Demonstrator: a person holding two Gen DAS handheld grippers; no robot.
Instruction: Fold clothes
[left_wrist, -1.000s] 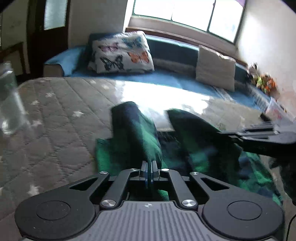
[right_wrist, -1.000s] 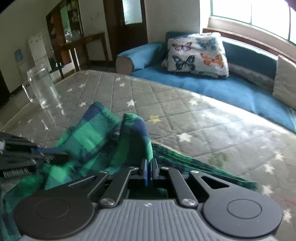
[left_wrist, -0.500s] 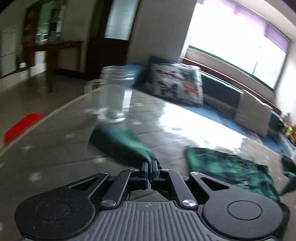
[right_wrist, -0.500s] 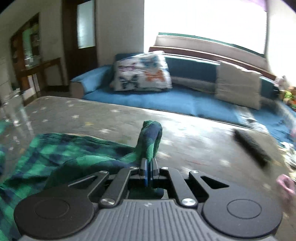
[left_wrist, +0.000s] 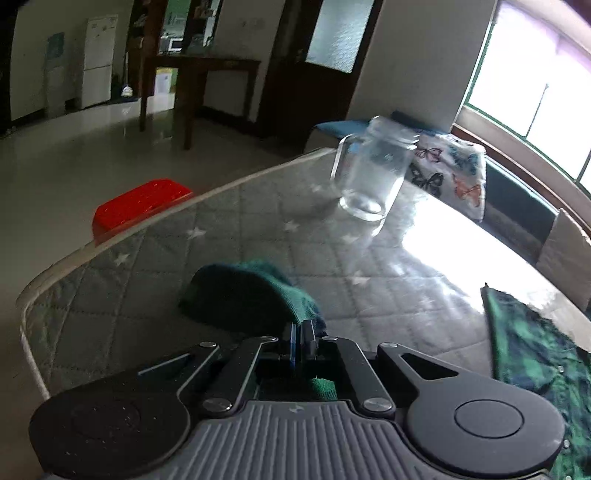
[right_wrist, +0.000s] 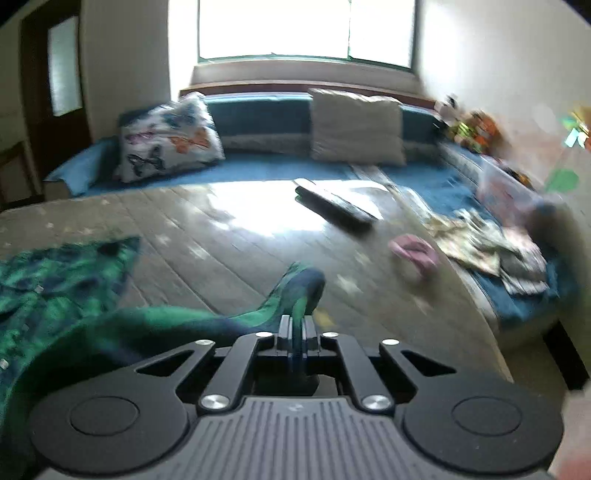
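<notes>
Left gripper (left_wrist: 302, 334): lower centre of the left wrist view, jaws pinched tight on a fold of green plaid cloth (left_wrist: 251, 295), which bunches up just beyond the fingertips.
Right gripper (right_wrist: 296, 332): lower centre of the right wrist view, jaws nearly together, clamped on another fold of the same cloth (right_wrist: 299, 284), which rises in a hump ahead of the tips and trails off to lower left.
Green plaid cloth, remainder: spread flat at right edge of the left wrist view and at left edge of the right wrist view, lying on the quilted grey mattress (left_wrist: 258, 236) with star pattern.
Glass mug (left_wrist: 373, 170): upright on mattress, upper centre of the left wrist view, well apart from cloth.
Red tray (left_wrist: 140, 203): left of centre, on floor past mattress edge.
Butterfly cushion (right_wrist: 170, 140): upper left of the right wrist view, on blue sofa (right_wrist: 258, 170).
Beige cushion (right_wrist: 354, 125): upper centre, same sofa.
Dark flat object (right_wrist: 332, 206): centre of the right wrist view, blurred, kind not discernible.
Pink item (right_wrist: 415, 251): right of centre, blurred.
</notes>
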